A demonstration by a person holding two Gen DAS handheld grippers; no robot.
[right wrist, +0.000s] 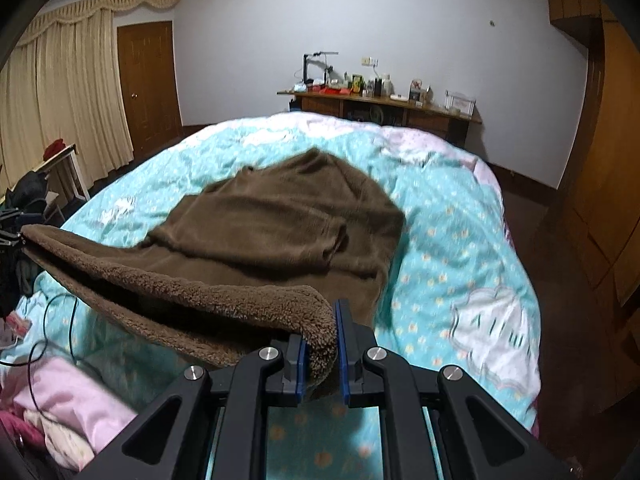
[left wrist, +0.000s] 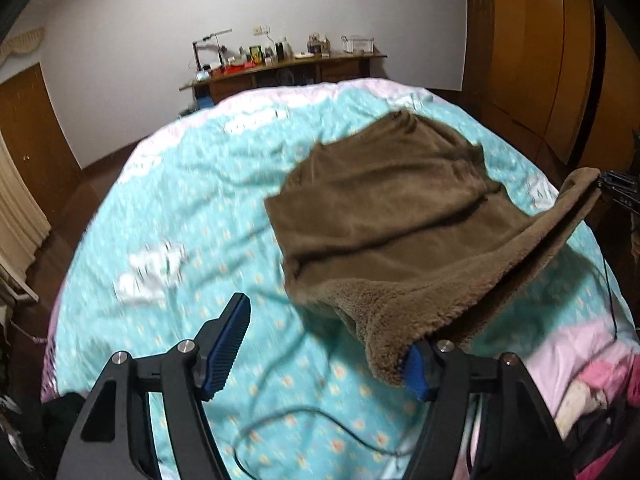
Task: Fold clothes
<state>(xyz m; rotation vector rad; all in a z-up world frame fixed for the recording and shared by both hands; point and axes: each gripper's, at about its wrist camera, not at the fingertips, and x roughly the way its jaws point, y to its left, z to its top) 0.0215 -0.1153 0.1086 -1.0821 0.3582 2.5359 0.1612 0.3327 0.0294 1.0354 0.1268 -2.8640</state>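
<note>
A brown fleece garment [left wrist: 400,208] lies spread on the bed, its near hem lifted off the quilt. In the right wrist view my right gripper [right wrist: 322,332] is shut on the fleecy hem of the garment [right wrist: 280,220]. That hem stretches left to a corner beside my left gripper [right wrist: 8,240] at the frame edge. In the left wrist view my left gripper [left wrist: 326,324] stands wide open. The hem drapes over its right finger only; the left finger [left wrist: 228,344] is bare. The right gripper [left wrist: 618,190] shows at the far right, holding the other corner.
The bed's turquoise patterned quilt [right wrist: 460,240] fills both views. A black cable [left wrist: 304,416] and a pile of pink clothes [right wrist: 68,408] lie at the near edge. A cluttered wooden desk [right wrist: 384,108] stands at the far wall, a wardrobe [left wrist: 532,52] to the right, curtains [right wrist: 60,100] to the left.
</note>
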